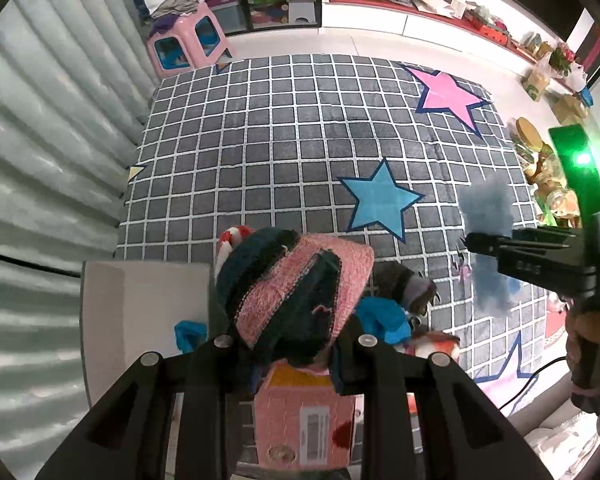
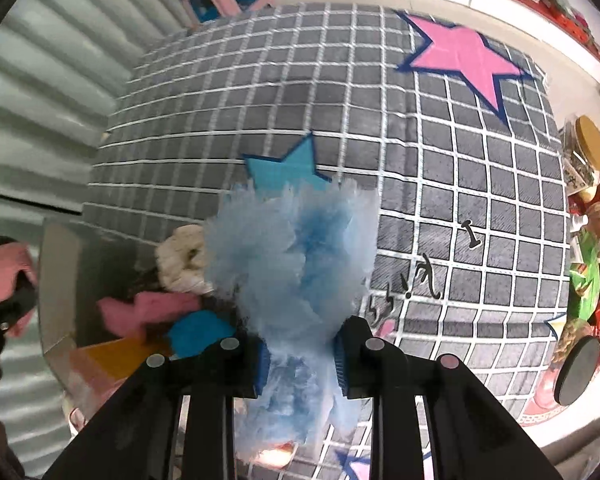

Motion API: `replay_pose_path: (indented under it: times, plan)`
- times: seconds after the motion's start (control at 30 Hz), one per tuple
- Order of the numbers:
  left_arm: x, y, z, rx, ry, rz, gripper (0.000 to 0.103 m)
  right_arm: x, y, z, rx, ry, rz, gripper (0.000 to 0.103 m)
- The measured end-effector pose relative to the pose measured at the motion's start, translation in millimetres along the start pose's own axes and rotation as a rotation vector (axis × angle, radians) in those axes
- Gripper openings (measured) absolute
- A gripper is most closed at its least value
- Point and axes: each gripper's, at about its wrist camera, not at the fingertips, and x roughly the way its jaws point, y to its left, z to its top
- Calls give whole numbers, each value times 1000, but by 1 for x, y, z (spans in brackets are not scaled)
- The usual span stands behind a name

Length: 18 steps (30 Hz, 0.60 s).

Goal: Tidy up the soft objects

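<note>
My left gripper (image 1: 296, 344) is shut on a pink and dark green knitted item (image 1: 296, 300) and holds it above a cardboard box (image 1: 140, 304). My right gripper (image 2: 300, 346) is shut on a fluffy light blue item (image 2: 296, 256), held in the air over the rug; the item also shows in the left wrist view (image 1: 488, 216) at the right. The box (image 2: 56, 280) holds several soft things: a cream knitted piece (image 2: 180, 258), a pink piece (image 2: 148, 308) and a blue piece (image 2: 196, 334).
A grey checked rug (image 1: 284, 152) with pink and blue stars covers the floor. A pale curtain (image 1: 40, 140) hangs at the left. A pink stool (image 1: 184, 40) stands at the back. Jars and packets (image 2: 588, 200) crowd the right edge.
</note>
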Motion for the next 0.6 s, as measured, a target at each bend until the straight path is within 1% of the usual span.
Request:
replay_pose_path:
  times: [0.23,0.3,0.6]
  plan:
    - [-19,9,-28,-4,-4,-11,28,-31,38,-24,-26,-18,5,27]
    - [-24,12,-36,-3,-8,-13,28,-32,45,-27,-30,-26,4,27]
    - [-42,17,-66,29,-18,-31,28,-47,61,-57,-30,-38,-5,27]
